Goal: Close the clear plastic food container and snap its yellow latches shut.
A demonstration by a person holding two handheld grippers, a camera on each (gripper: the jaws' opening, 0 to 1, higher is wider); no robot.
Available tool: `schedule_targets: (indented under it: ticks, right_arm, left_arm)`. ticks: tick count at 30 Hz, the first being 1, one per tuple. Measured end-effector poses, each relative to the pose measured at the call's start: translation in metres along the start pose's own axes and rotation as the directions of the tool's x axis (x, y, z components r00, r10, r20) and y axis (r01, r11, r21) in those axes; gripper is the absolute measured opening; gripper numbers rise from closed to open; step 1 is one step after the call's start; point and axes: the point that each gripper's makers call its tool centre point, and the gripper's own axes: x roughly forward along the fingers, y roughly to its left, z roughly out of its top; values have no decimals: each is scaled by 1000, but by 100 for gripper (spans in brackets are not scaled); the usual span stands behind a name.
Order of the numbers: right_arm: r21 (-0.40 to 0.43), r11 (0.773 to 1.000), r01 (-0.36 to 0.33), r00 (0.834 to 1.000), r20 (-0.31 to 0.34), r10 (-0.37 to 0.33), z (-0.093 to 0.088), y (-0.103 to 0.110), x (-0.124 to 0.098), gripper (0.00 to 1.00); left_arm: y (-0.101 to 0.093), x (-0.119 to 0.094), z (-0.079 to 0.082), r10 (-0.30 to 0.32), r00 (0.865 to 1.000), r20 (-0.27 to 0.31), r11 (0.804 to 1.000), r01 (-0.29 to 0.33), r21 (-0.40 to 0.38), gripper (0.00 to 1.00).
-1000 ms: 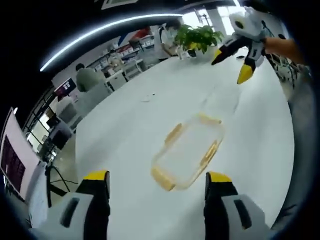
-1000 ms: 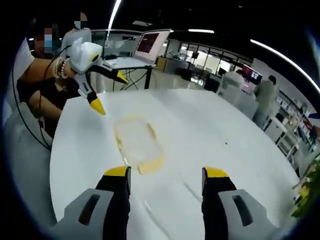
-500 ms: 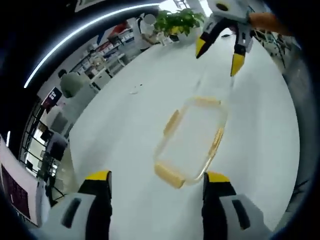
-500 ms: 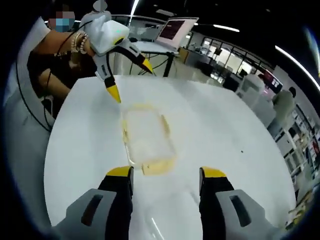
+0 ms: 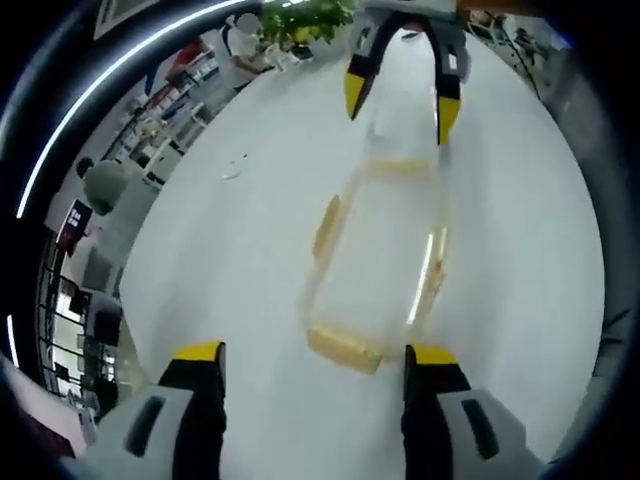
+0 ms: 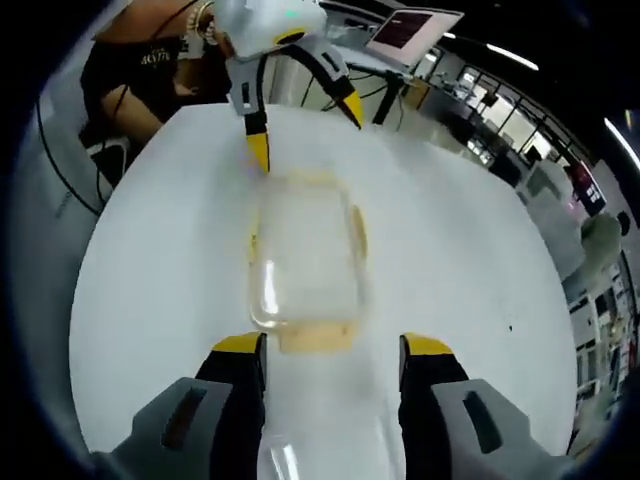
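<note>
Container (image 5: pixel 375 270), centre of left gripper view: clear plastic, glossy, with a bright glint along its right rim; its latches (image 5: pixel 343 347) are opaque yellow plastic, duller. In right gripper view, the same container (image 6: pixel 305 260) shows a curved highlight at its lower left corner.

Table (image 5: pixel 250 250): white, smooth, satin sheen, softly reflecting light.

Left gripper (image 5: pixel 310 362), bottom of frame: matt black jaws, yellow plastic tips, pale grey moulded shells. Right gripper (image 6: pixel 330 352), same finish.

Person's top (image 6: pixel 150 70), upper left: dark cloth, matt.
</note>
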Motion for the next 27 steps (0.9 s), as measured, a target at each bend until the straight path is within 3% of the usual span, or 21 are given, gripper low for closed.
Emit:
schedule_targets:
  ticks: [4, 12, 20, 23, 27]
  right_arm:
    - [3, 999, -40, 999, -19, 40, -4, 3, 9, 50]
    - [-7, 995, -99, 993, -69, 98, -14, 6, 26, 48]
    - [26, 990, -142, 986, -79, 144, -18, 7, 30, 45]
    - [19, 989, -144, 986, -84, 145, -19, 7, 30, 45]
    - [16, 988, -155, 984, -83, 155, -19, 7, 30, 44]
  left_arm:
    - [-4, 6, -5, -32, 999, -32, 999, 33, 31, 68]
    - [-10, 15, -2, -106, 994, -32, 993, 108, 44, 66]
    - [-18, 16, 5, -178, 984, -13, 973, 178, 146, 60]
    - [-17, 14, 0, -176, 983, -54, 962, 184, 202, 60]
    - [-16, 15, -3, -187, 980, -65, 947, 197, 253, 55]
